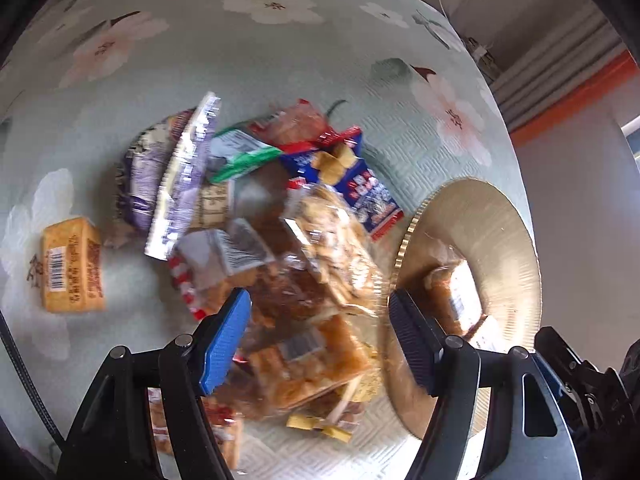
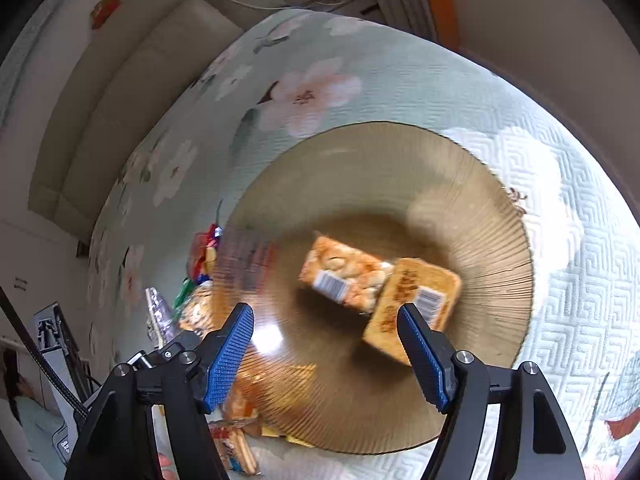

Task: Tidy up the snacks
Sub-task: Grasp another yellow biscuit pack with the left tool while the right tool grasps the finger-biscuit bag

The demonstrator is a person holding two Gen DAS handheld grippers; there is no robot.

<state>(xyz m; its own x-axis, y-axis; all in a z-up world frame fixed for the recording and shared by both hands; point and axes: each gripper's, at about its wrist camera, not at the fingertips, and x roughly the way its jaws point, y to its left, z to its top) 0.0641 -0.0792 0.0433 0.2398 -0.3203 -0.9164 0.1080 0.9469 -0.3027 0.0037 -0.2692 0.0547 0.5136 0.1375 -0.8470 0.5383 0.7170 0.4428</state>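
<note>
Hovering both hand-held grippers, left (image 1: 318, 336) over the snack pile (image 1: 304, 264), right (image 2: 326, 354) over the plate (image 2: 360, 168), jaws apart and empty, ready to sort

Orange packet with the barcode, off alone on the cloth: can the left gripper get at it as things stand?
Probably yes. The orange packet lies apart from the snack pile, nothing on it. The left gripper is open and empty, but aimed at the pile, so it must swing over.

Probably a home: a floral quilted tablecloth (image 1: 280, 60); a cushioned beige sofa (image 2: 132, 80) behind.
</note>
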